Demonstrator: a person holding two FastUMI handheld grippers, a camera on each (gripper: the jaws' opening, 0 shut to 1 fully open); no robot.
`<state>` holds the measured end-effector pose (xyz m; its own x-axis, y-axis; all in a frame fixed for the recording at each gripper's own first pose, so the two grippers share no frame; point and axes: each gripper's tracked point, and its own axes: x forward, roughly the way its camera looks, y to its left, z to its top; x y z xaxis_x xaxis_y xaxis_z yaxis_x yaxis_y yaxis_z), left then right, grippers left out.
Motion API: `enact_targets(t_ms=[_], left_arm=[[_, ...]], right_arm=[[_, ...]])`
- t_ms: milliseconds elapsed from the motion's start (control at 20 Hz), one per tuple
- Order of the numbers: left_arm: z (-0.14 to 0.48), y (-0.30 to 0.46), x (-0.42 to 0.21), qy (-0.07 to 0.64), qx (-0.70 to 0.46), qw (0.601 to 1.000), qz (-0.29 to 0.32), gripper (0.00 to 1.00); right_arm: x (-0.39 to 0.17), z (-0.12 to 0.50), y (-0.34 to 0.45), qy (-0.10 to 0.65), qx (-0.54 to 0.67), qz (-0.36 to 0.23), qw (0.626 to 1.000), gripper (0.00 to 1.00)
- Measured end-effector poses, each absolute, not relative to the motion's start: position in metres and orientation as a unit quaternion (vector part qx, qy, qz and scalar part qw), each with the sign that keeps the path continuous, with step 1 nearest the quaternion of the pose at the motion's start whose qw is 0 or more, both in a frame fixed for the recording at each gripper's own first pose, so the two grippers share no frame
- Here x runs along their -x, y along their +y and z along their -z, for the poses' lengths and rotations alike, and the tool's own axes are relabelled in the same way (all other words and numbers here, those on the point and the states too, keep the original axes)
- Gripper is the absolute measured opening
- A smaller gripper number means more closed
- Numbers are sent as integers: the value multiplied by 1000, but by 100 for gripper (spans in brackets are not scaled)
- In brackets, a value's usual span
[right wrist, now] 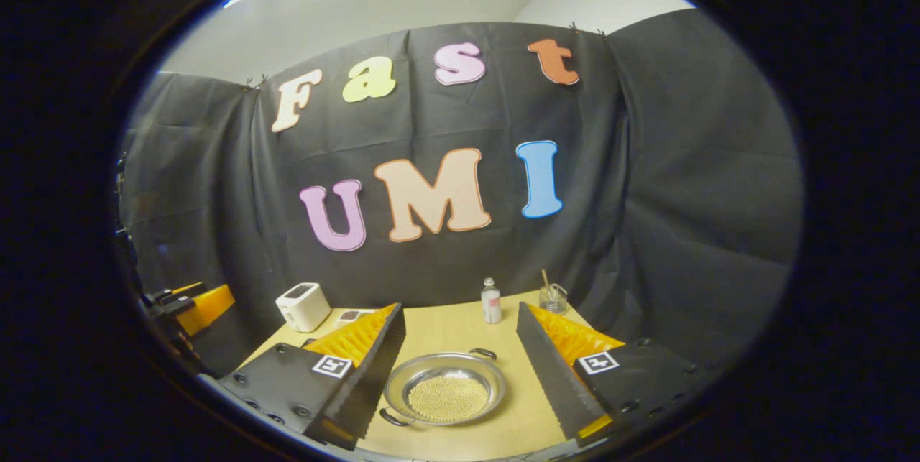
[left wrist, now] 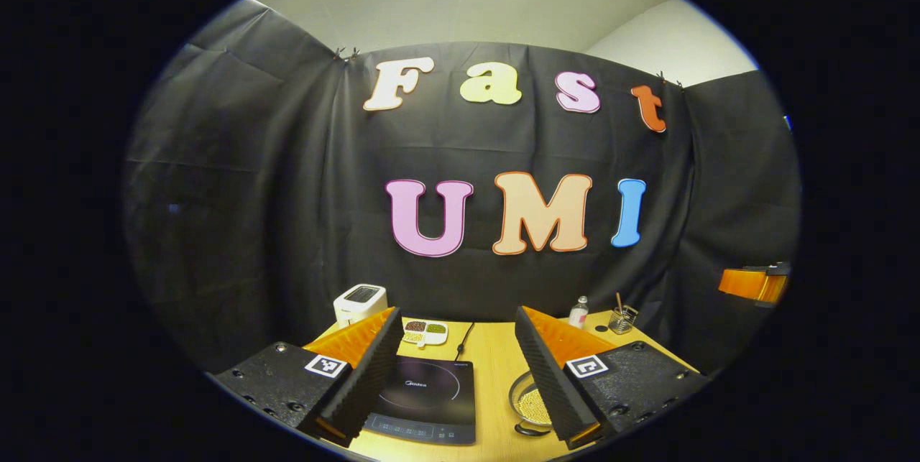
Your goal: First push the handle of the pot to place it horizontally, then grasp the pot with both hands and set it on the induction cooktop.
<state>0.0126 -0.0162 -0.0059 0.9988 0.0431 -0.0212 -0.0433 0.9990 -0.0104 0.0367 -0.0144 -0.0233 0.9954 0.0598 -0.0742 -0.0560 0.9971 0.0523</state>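
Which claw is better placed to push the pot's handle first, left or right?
Right, probably. In the right gripper view the pot lies between the right claw's open fingers. In the left gripper view the left claw faces the induction cooktop.

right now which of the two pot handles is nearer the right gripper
The dark handle at the pot's lower left rim, close beside the right gripper's left finger. The other handle sits on the far rim, toward the small bottle.
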Motion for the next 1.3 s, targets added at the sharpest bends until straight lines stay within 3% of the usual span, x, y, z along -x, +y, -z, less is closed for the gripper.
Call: enact_targets(t_ms=[200,250,300,450,550,750,950,1050,1100,1250,1300], left_arm=[[13,-11,-11,19,8,999,-35,95],[14,-9,-10,21,9,999,-39,92],[17,-7,-9,23,10,999,-42,95],[20,1,-7,28,15,998,-54,92],[23,4,-8,30,19,997,-61,92],[26,6,-11,33,31,997,-67,92],[26,8,-11,30,26,997,-68,95],[26,8,-11,28,21,997,-67,92],[26,8,-10,28,19,997,-66,95],[28,10,-7,29,13,997,-65,92],[30,10,-7,30,10,997,-64,95]], right_arm=[[-43,26,-9,40,-19,-46,998,88],[-45,27,-7,40,-18,-48,998,89],[-43,26,-6,38,-18,-52,998,83],[-50,22,-1,33,-9,-60,998,65],[-51,17,3,24,5,-64,998,59],[-57,14,6,12,21,-59,998,10],[-59,20,17,16,34,-76,996,10],[-59,29,23,24,48,-83,995,10],[-59,38,27,33,49,-89,994,10],[-58,73,40,73,46,-106,991,10],[-57,85,43,88,48,-109,989,10]])
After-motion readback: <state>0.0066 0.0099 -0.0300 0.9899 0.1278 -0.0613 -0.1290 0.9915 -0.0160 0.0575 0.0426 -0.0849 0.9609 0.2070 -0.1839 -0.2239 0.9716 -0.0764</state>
